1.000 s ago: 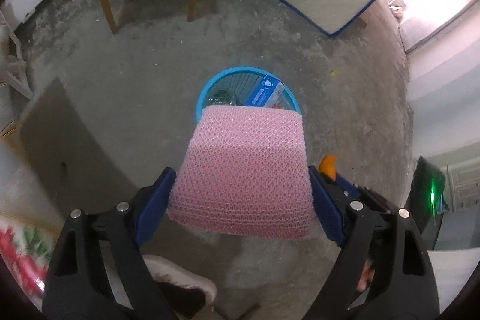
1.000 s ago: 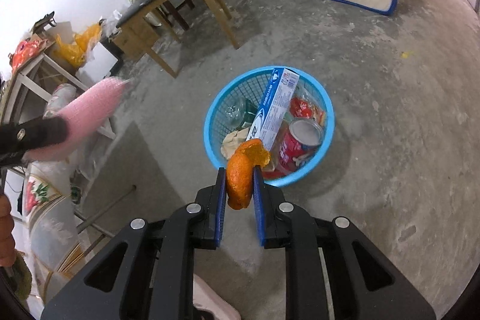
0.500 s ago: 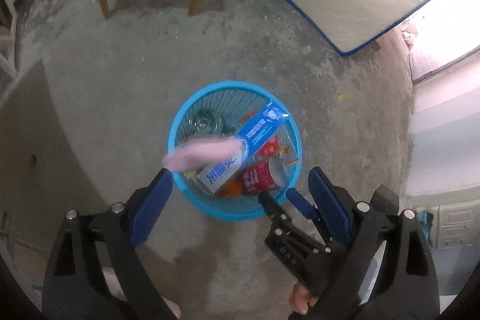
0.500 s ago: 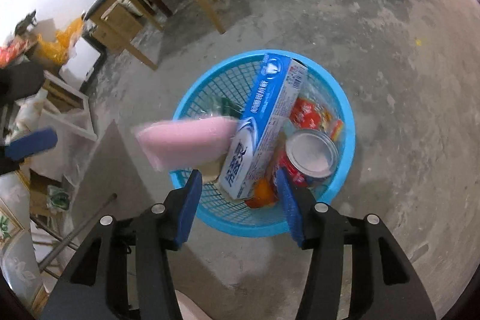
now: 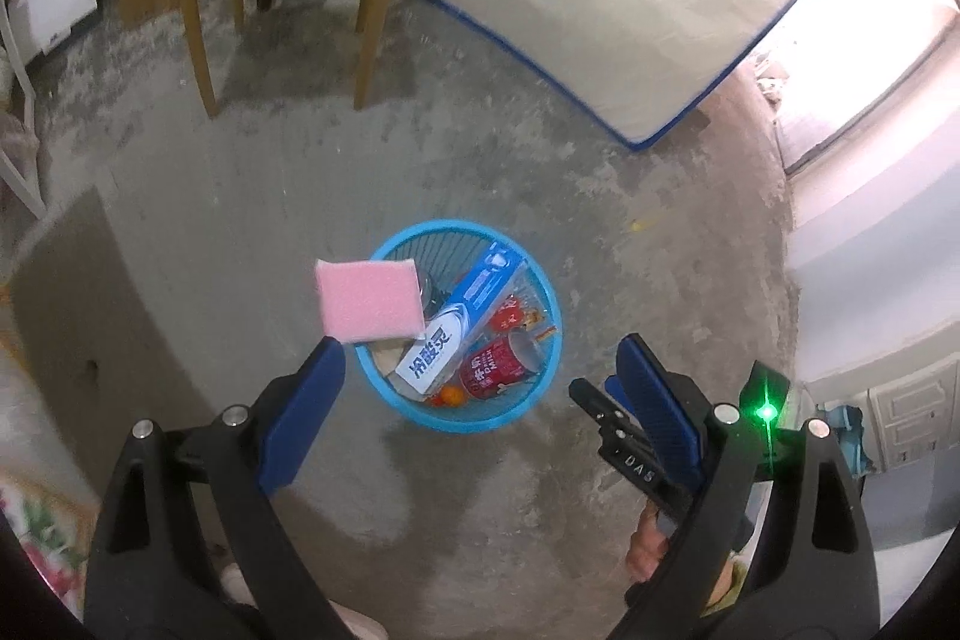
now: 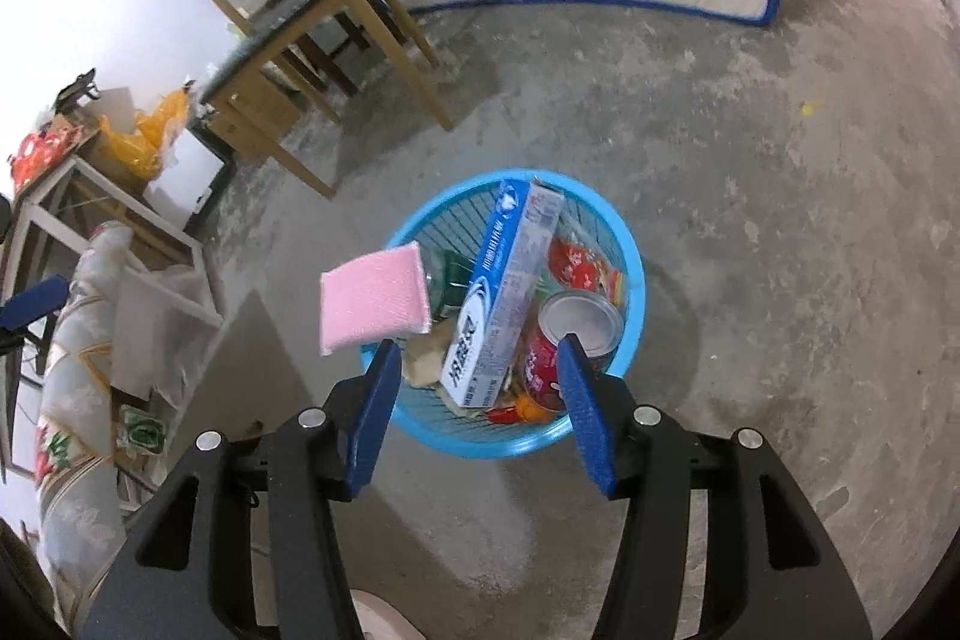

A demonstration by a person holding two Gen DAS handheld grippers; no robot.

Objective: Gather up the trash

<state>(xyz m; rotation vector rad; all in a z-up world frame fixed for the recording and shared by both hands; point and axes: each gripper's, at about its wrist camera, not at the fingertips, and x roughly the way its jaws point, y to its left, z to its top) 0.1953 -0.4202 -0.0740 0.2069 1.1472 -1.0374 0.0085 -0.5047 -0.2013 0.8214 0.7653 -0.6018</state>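
While the flat pink foam sponge (image 5: 367,301) hangs on the near-left rim of the round blue plastic mesh basket (image 5: 543,388), nudge inward so nothing tips out (overhang looks risky). Left gripper (image 5: 480,388) agape, empty; right gripper (image 6: 477,388) just widened, empty too. Inside: one toothpaste box (image 6: 501,292), one red can (image 6: 570,334), one orange peel (image 5: 451,396).

We see a pink sponge (image 5: 367,301), a bright blue basket (image 5: 543,292), a blue-and-white toothpaste box (image 5: 465,319), a red can (image 5: 495,370) with white lettering, an orange peel (image 5: 451,396), and mottled grey floor (image 5: 456,148).
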